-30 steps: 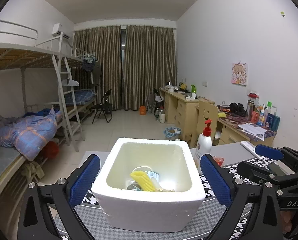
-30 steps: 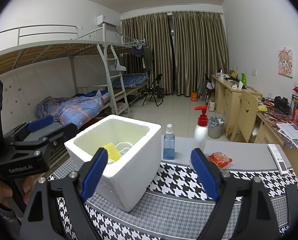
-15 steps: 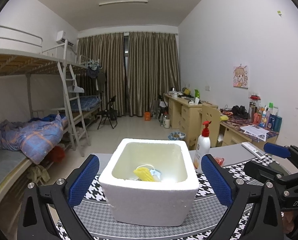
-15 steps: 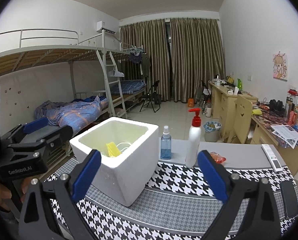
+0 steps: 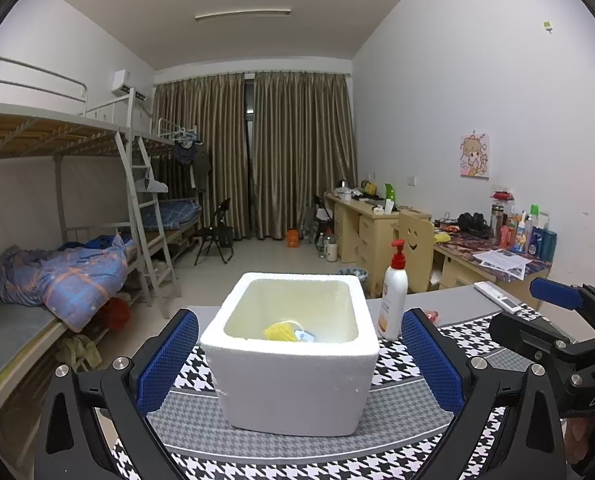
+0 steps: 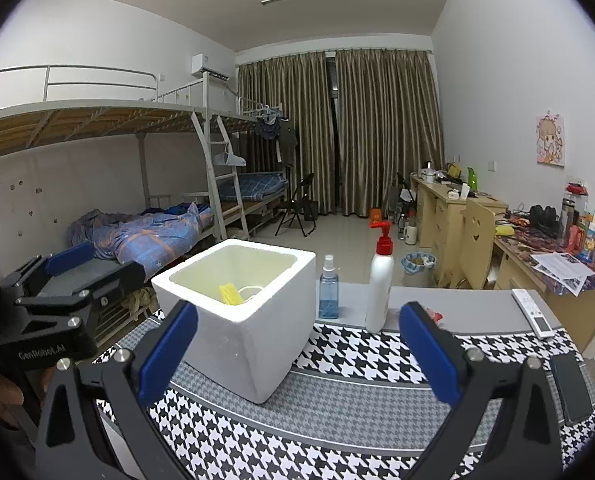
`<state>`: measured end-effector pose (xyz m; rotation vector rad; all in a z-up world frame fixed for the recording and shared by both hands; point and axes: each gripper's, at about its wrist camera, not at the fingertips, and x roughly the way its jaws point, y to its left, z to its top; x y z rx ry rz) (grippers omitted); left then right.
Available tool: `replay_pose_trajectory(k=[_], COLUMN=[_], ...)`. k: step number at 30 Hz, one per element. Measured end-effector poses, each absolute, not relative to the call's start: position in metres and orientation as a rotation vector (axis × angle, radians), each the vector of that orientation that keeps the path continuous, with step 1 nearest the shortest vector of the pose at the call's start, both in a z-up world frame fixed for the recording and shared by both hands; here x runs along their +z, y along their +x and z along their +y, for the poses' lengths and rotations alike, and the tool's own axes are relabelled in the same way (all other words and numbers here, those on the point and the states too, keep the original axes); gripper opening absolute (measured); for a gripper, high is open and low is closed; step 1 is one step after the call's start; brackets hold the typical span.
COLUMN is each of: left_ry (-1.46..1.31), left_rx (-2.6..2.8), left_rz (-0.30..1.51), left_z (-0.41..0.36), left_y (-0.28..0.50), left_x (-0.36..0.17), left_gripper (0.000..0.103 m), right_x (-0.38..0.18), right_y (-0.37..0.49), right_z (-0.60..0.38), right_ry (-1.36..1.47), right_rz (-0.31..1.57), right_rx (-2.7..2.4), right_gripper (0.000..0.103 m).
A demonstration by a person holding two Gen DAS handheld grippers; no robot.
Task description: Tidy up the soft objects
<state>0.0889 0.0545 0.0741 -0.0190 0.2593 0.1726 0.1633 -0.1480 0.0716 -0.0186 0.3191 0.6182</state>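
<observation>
A white foam box (image 5: 293, 380) (image 6: 241, 344) stands on the houndstooth table cloth (image 6: 337, 412). Inside lie a yellow soft item (image 5: 279, 331) (image 6: 229, 294) and a small pale packet (image 5: 303, 335). My left gripper (image 5: 301, 360) is open, short of the box's near wall, its blue pads wider apart than the box and not touching it. My right gripper (image 6: 299, 354) sits to the right of the box, jaws opening, with nothing between them. Each gripper shows at the edge of the other's view.
A white pump bottle (image 6: 379, 288) and a blue spray bottle (image 6: 329, 292) stand behind the box, with a red-orange packet (image 6: 433, 314) beside them. A remote (image 6: 533, 312) and a dark phone (image 6: 573, 384) lie at the right. Bunk beds fill the left, desks the right.
Both grippers have drawn back from the foam box, which now looks smaller and farther off. The right jaws have spread a little wider.
</observation>
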Motion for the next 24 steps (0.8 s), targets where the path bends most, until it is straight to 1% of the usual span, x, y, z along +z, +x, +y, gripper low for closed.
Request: replay_pose_trajectory(k=[11, 24], left_ry=[-0.017, -0.055], left_rx=[0.182, 0.177], left_rz=[0.233, 0.241], left_z=[0.049, 0.049], left_y=[0.072, 0.066], left_x=[0.064, 0.042], left_gripper=[0.102, 0.102], right_x=[0.06, 0.042], right_y=[0.153, 0.133], right_z=[-0.16, -0.165], right_ry=[0.02, -0.009], right_rz=[0.301, 0.252], right_rx=[0.615, 0.587], right_gripper=[0.102, 0.102])
